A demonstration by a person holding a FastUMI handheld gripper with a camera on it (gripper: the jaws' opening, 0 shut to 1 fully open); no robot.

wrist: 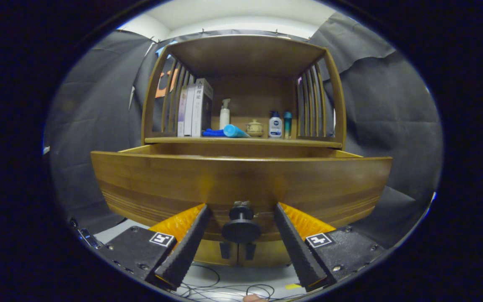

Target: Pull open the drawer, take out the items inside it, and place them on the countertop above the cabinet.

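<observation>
Your jaws (241, 235) stand released either side of the round black drawer knob (241, 224) — lift carelessly and they'll snag the brown wooden drawer (241, 184) front

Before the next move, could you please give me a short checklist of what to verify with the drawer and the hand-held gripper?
1. Drawer pulled out from the cabinet: ok.
2. Hand-held gripper released from the knob: ok, fingers open, apart from it on either side.
3. Items inside the drawer located: cannot tell, the drawer front hides the interior.
4. Free room on the countertop: ok, at its front edge, ahead of the bottles and books.
5. Gripper raised enough to reach in: not ok, it sits low at knob level.
</observation>
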